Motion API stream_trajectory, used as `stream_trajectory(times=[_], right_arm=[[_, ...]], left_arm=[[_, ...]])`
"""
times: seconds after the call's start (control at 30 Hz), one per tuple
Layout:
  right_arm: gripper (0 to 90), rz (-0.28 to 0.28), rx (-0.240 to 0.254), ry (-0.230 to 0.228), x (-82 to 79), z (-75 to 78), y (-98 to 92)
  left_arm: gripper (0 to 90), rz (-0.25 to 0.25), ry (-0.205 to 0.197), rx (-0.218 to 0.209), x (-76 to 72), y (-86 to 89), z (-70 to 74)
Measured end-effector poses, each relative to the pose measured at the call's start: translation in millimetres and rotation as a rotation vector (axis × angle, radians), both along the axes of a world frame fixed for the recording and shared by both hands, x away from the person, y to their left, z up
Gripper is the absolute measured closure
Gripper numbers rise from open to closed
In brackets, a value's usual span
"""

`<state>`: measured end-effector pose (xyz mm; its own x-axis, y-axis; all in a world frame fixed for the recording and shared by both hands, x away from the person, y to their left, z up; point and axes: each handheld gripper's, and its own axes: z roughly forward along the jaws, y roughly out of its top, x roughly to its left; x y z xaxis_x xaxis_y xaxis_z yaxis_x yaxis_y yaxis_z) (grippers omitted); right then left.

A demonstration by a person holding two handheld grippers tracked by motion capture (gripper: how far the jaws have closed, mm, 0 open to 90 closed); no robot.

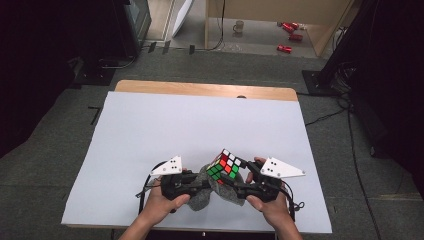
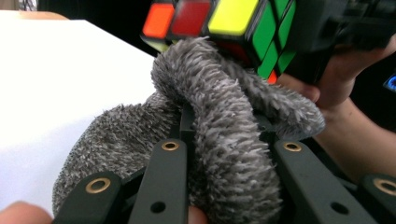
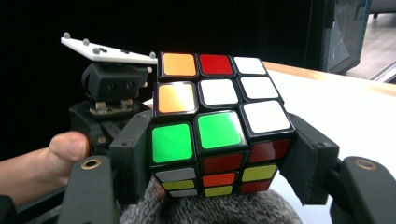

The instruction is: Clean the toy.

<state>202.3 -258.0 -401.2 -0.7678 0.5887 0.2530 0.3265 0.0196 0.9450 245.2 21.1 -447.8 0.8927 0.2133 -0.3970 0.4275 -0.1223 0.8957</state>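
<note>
Near edge of a white-covered table (image 1: 150,130), seen from above, with two forearms entering from below. Held in the right gripper (image 1: 239,181): a scrambled Rubik's cube (image 1: 226,166), lifted off the table and tilted, clamped on two opposite sides by the black fingers (image 3: 133,154), closed firmly on it. In the right gripper view, top face orange, red and white, front face green over mixed red, orange, yellow and white tiles. Held in the left gripper (image 1: 202,181): a grey fluffy cloth (image 1: 202,192), bunched into a thick fold and pinched between that gripper's fingers (image 2: 170,182), closed on the fabric. In the left gripper view, the fold of cloth rising up to press against the underside of the cube, with the rest of the cloth draped below onto the table. Both grippers close together, cube just above cloth, touching.

Judged stage: wiping of the cube under way. Grasping of both cube and cloth already done; lower face currently in contact with the cloth. Probably left: rubbing the remaining faces, which calls for turning the cube or shifting the cloth, then setting both back down on the table. No visible sign of how many faces are already wiped.

In the far background, a wooden shelf unit with a mug (image 1: 239,26) and red cans (image 1: 289,27) on the floor.
</note>
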Motion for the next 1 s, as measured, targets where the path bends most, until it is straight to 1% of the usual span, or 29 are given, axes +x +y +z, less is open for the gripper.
stream_trajectory(times=[0.07,0.13,0.2,0.23,0.3,0.37,0.43,0.5,0.57,0.6,0.67,0.73,0.77,0.83,0.87,0.93,1.0], right_arm=[[34.5,-0.017,-0.013,-0.001,1.0,-1.8,-2.6],[34.5,-0.034,-0.014,0.008,2.4,-3.5,-5.2],[34.5,-0.032,-0.010,0.009,2.5,-3.1,-5.4],[34.5,-0.027,-0.010,0.004,2.1,-2.5,-4.0],[34.5,-0.014,-0.008,0.003,0.7,-1.4,0.4],[34.5,-0.009,-0.022,-0.003,0.0,-1.6,4.4],[34.5,-0.009,-0.029,-0.002,1.0,-3.1,3.0],[34.4,-0.028,-0.038,0.006,3.6,-6.0,-0.8],[34.5,-0.032,-0.018,0.024,6.5,-9.2,-4.9],[34.5,-0.031,-0.007,0.029,7.2,-10.0,-5.7],[34.5,-0.033,-0.016,0.024,6.4,-9.0,-3.2],[34.5,-0.020,-0.016,0.016,4.7,-7.2,1.0],[34.4,-0.012,-0.015,0.016,3.6,-6.3,2.9],[34.5,-0.002,-0.021,0.010,1.9,-5.2,6.1],[34.4,-0.005,-0.027,0.009,1.7,-5.2,6.5],[34.4,-0.014,-0.029,0.011,3.5,-6.4,4.3],[34.5,-0.044,-0.043,0.017,5.4,-7.8,1.1]], left_arm=[[75.4,0.017,0.016,-0.036,3.6,6.9,1.0],[75.4,0.021,0.029,-0.056,6.2,11.3,1.1],[75.3,0.024,0.024,-0.036,5.4,9.0,0.1],[75.3,0.021,0.019,-0.013,4.6,5.9,-1.2],[75.2,0.000,0.017,0.018,1.6,-1.7,-4.1],[75.2,-0.008,0.008,0.038,-0.9,-5.4,-5.0],[75.2,-0.005,0.014,0.026,1.2,-2.0,-4.7],[75.1,0.016,0.026,0.009,4.4,3.8,-3.7],[75.2,0.031,0.031,-0.004,6.5,8.0,-2.8],[75.1,0.035,0.028,-0.003,6.7,8.4,-2.7],[75.1,0.038,0.025,0.018,6.1,5.9,-4.0],[75.0,0.018,0.022,0.045,4.0,0.6,-6.1],[75.0,-0.001,0.019,0.054,2.9,-1.6,-6.7],[74.9,-0.011,0.015,0.059,1.3,-2.7,-6.0],[74.8,-0.010,0.015,0.056,1.8,-1.2,-5.3],[74.8,-0.002,0.021,0.033,4.0,3.8,-4.0],[74.8,0.019,0.027,0.015,6.6,9.3,-2.6]])
